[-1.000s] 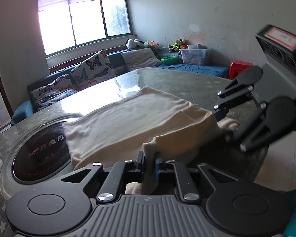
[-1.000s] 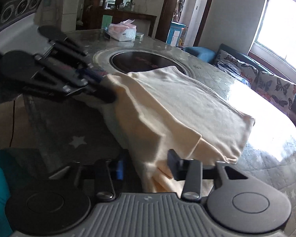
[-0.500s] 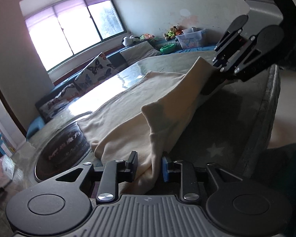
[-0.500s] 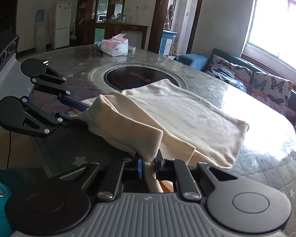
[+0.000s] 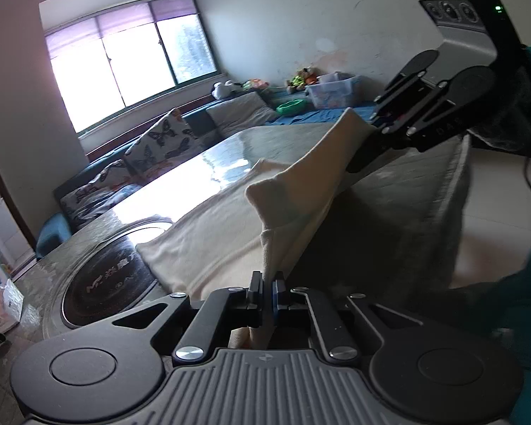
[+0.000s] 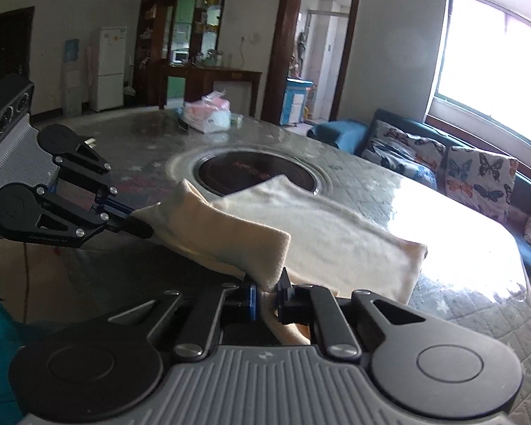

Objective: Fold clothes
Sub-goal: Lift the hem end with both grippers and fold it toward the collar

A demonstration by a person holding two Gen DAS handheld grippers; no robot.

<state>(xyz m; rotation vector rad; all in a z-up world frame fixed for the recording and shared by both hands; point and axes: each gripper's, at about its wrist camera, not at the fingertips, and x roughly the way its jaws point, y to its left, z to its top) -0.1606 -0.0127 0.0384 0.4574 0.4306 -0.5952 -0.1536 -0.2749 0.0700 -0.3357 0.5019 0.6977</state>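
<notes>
A cream garment [image 5: 209,241] lies partly folded on a round quilted table [image 5: 400,205]. Its near edge is lifted off the table between the two grippers. My left gripper [image 5: 268,285] is shut on one corner of that edge. My right gripper [image 6: 267,292] is shut on the other corner of the garment [image 6: 322,233]. In the left wrist view the right gripper [image 5: 363,145] holds the cloth up at the upper right. In the right wrist view the left gripper [image 6: 138,221] holds it at the left. The lifted edge hangs taut between them.
A dark round hob [image 6: 255,173] is set in the table beyond the garment. A tissue pack [image 6: 209,115] lies at the table's far side. A sofa with butterfly cushions [image 6: 478,173] runs under the window. The table edge [image 5: 460,191] is at the right.
Both grippers have risen and pulled apart with the garment's near edge, stretching it off the table. The left gripper closed fully on the cloth over the last second.
</notes>
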